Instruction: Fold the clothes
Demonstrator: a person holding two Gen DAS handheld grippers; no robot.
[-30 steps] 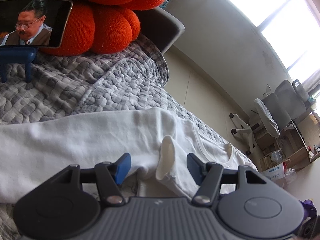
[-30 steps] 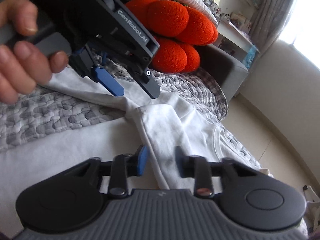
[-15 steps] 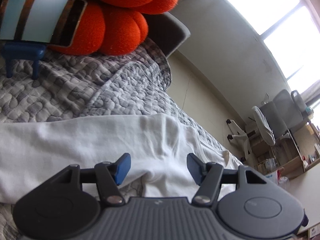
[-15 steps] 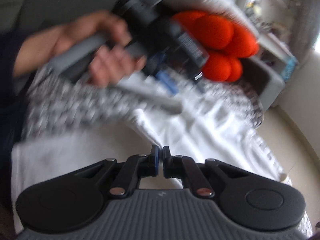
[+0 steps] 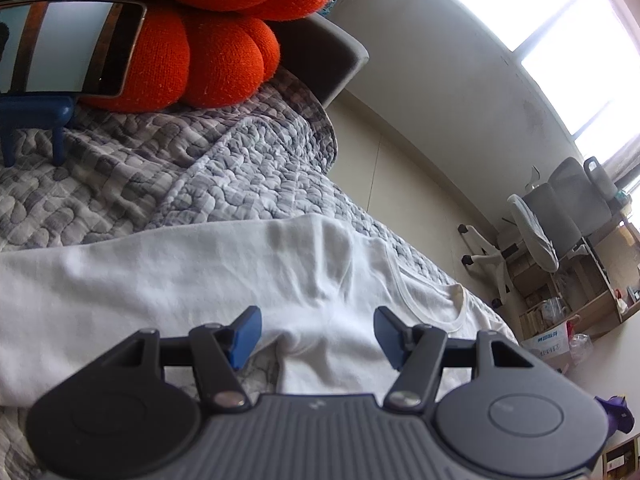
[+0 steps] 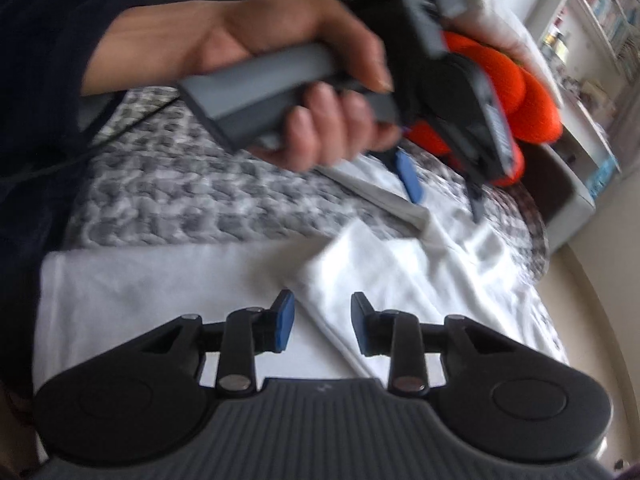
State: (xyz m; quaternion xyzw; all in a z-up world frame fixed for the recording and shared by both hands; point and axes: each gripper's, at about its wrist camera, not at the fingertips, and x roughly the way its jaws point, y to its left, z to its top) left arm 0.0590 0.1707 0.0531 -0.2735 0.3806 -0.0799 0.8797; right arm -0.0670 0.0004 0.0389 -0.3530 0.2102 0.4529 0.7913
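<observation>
Blurring left hand-held gripper (image 6: 444,196) above shirt (image 6: 400,264).

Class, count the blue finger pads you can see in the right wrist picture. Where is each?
4: two on the right gripper at the bottom; one clear, one dark and blurred, on the left gripper above.

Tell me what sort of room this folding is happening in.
Most likely a bedroom that doubles as a study. A white T-shirt lies spread on a grey quilted bedspread beside an orange knot cushion, and a white office chair stands by wooden shelving under a large window.
</observation>
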